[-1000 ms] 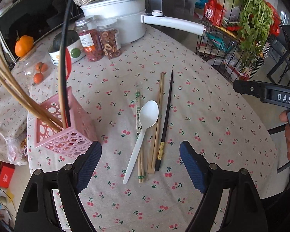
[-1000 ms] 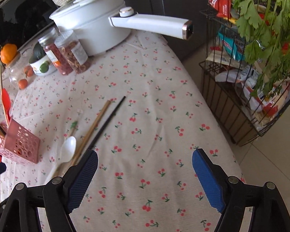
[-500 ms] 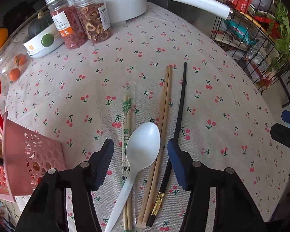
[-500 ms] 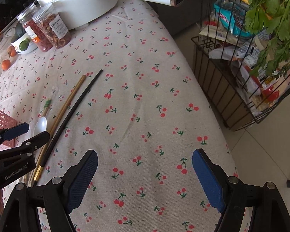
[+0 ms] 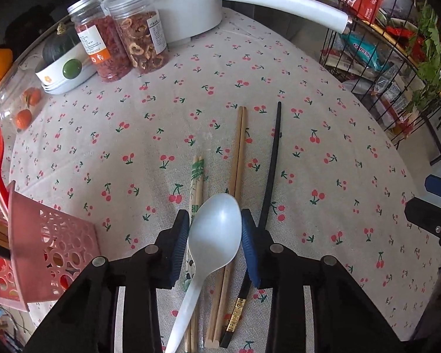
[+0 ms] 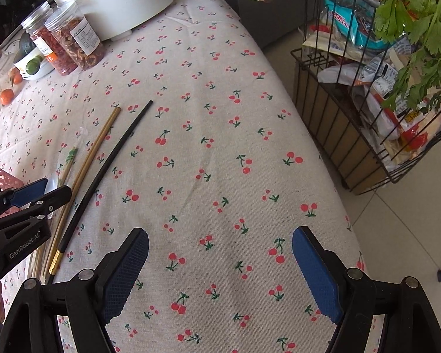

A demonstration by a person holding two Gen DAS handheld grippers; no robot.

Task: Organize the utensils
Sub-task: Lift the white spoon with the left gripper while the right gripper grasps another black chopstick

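At twelve o'clock on the cherry-print table [image 5: 352, 153]: white pot [image 5: 173, 8], long handle [image 5: 282, 7] reaching toward one. Beside it at eleven, two clear jars of dried fruit [image 5: 123, 41]. At two, off the table, wire basket [image 6: 364, 135] with packets and leafy greens [image 6: 420, 23].

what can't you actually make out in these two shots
- White spoon: in the left wrist view its handle end runs off the bottom edge; in the right wrist view the left gripper, closing around its bowl, hides nearly all of it.
- Pink basket: cut off by the left edge in both views, contents mostly unseen.
- Jar labels: print too small to read.
- Black chopsticks: one or a pair, cannot tell.
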